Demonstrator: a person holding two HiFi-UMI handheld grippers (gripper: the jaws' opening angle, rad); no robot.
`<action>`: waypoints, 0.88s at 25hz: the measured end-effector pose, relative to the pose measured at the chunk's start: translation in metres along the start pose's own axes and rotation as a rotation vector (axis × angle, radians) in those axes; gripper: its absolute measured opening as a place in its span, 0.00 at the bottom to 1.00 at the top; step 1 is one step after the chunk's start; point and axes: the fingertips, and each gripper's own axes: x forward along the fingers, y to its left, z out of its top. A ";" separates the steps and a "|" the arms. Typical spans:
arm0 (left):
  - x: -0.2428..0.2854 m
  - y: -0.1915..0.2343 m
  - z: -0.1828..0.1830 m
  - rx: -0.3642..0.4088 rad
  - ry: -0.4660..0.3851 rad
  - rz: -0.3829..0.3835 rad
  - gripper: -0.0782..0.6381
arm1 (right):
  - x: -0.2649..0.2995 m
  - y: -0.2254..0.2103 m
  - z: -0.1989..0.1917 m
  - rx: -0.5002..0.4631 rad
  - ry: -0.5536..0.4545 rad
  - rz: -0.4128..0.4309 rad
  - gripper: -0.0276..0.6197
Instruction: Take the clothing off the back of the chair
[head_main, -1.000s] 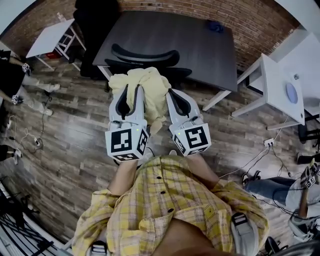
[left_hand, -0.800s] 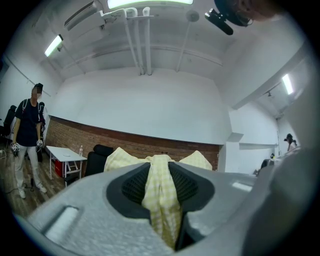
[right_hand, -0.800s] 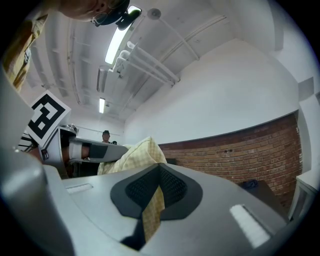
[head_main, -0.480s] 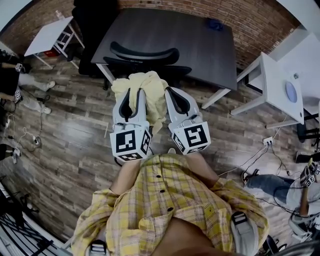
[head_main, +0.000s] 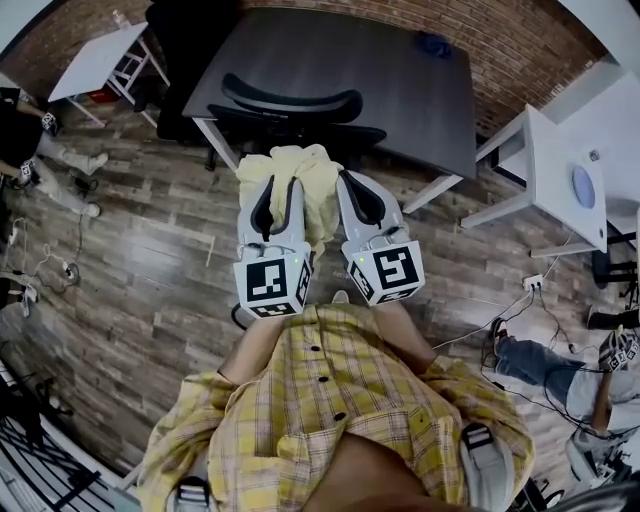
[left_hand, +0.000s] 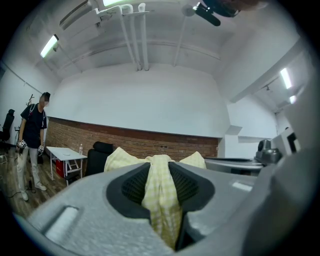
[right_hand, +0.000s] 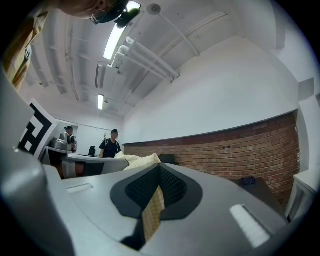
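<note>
L gripper (head_main: 280, 192) – jaws clamped on a thick fold of the yellow checked shirt (head_main: 308, 172). R gripper (head_main: 352, 190) is closed on a thin strip of the same cloth. We hold both approx. level, side by side, w/ the shirt bunched between and ahead of them and a tail hanging down in the gap. The shirt sits clear of the backrest of the black chair (head_main: 292, 101). Its far edge overlaps the seat in the head view; whether it touches there we can't tell.

Just past the chair stands a dark desk (head_main: 400, 95), a small blue item (head_main: 432, 46) at its far corner, and behind it a brick wall (head_main: 520, 55). Under us is a wood-plank floor (head_main: 150, 270).

Edges & room: a white table (head_main: 545, 165) crowds our right, near the desk's corner, w/ cables (head_main: 500, 322) trailing over the planks below it and someone's legs (head_main: 535, 365) beside them. A smaller white table (head_main: 95, 62) stands far left by the wall, and a bystander (left_hand: 32, 135) nearby – between them and us the planks lie open.
</note>
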 end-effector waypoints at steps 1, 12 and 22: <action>0.000 0.000 -0.001 0.000 0.001 -0.001 0.27 | 0.000 0.001 0.000 -0.001 0.001 0.003 0.03; 0.005 0.004 -0.001 0.003 -0.001 -0.010 0.27 | 0.008 0.004 0.001 -0.011 -0.005 0.004 0.03; 0.007 0.001 0.001 0.008 -0.005 -0.016 0.27 | 0.008 -0.001 0.002 0.000 -0.011 -0.013 0.03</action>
